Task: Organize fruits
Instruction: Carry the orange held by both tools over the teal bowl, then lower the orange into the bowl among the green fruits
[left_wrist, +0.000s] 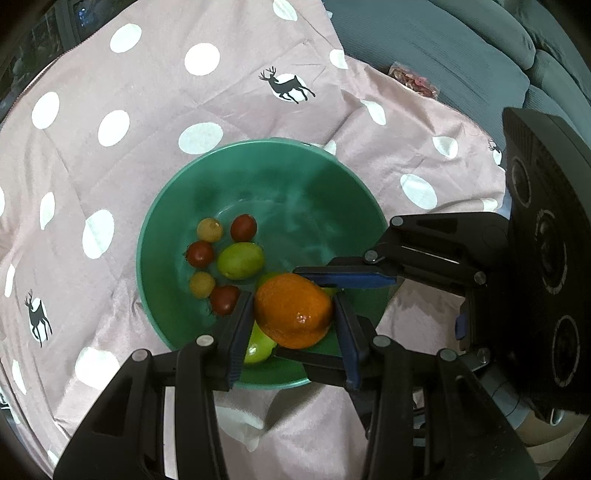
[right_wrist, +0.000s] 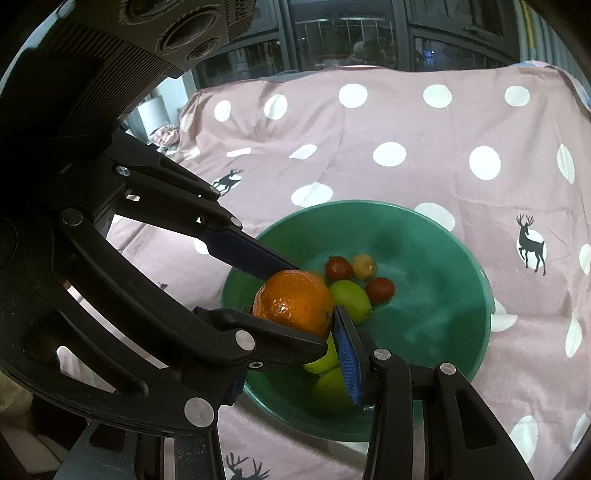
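Both wrist cameras look steeply down from close above the green bowl (left_wrist: 155, 295), from different sides. The left view faces the sofa (left_wrist: 443, 55), the right the dark window (right_wrist: 351, 37). Both share the orange (left_wrist: 291, 314) and the polka-dot cloth (left_wrist: 147, 110).

Under my work lay a surface draped in a pink cloth (left_wrist: 155, 122) printed with white dots and dark little deer, creased in soft folds; what was beneath it I could not tell. Directly on the cloth sat a green bowl (left_wrist: 166, 206), its rim clear of the cloth's edges. Past the far edge of the cloth a grey-blue cushion (left_wrist: 424, 48) showed, and on it, just beside the cloth, lay a small clear packet (left_wrist: 415, 79) of something reddish.
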